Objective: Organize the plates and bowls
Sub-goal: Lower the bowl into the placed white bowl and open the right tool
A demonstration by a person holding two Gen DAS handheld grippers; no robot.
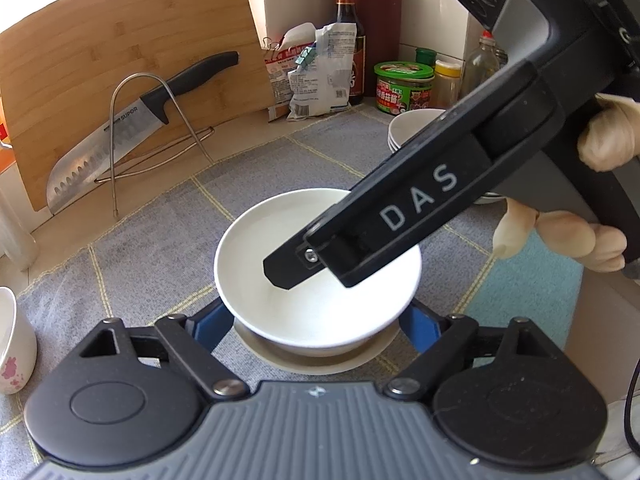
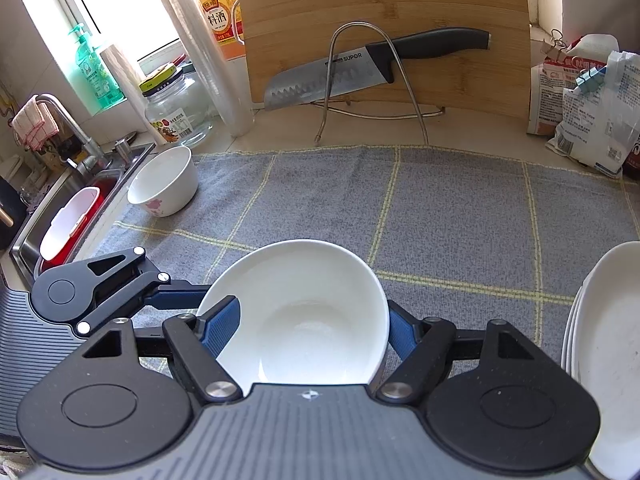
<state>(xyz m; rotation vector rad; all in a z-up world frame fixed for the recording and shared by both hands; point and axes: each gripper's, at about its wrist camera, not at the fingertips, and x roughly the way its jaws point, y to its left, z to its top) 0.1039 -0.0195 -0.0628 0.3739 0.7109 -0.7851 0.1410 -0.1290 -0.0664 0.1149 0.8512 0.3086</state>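
- The white bowl [image 2: 304, 312] sat tipped at the near middle of the grey checked cloth [image 2: 440, 208], just above a shallow plate [image 1: 312, 366]. Whether it rested on the plate could not be told.
- The right gripper [image 2: 310, 332] was clenched on that bowl, with one blue finger lying against the inside of the wall and the other outside it. In the left wrist view it reached down from the upper right, held by a gloved hand [image 1: 608, 140], with its lower finger inside the bowl.
- The left gripper [image 1: 316, 320] stood released, its jaws spread wide to either side of the bowl's lower body. The fingertips were hidden under the rim.
- A stack of white plates [image 2: 608, 340] stood at the right edge of the cloth, well apart from the bowl.
- A flower-printed bowl [image 2: 164, 184] stood upright at the far left corner of the cloth, beside the sink [image 2: 60, 216].
- A stack of small white bowls [image 1: 404, 132] sat behind the right gripper, near a green-lidded jar [image 1: 404, 88].
- Behind the cloth, a bamboo cutting board [image 2: 380, 12] leaned upright, and a Supor knife [image 2: 360, 72] rested across a wire stand [image 2: 360, 80] in front of it.
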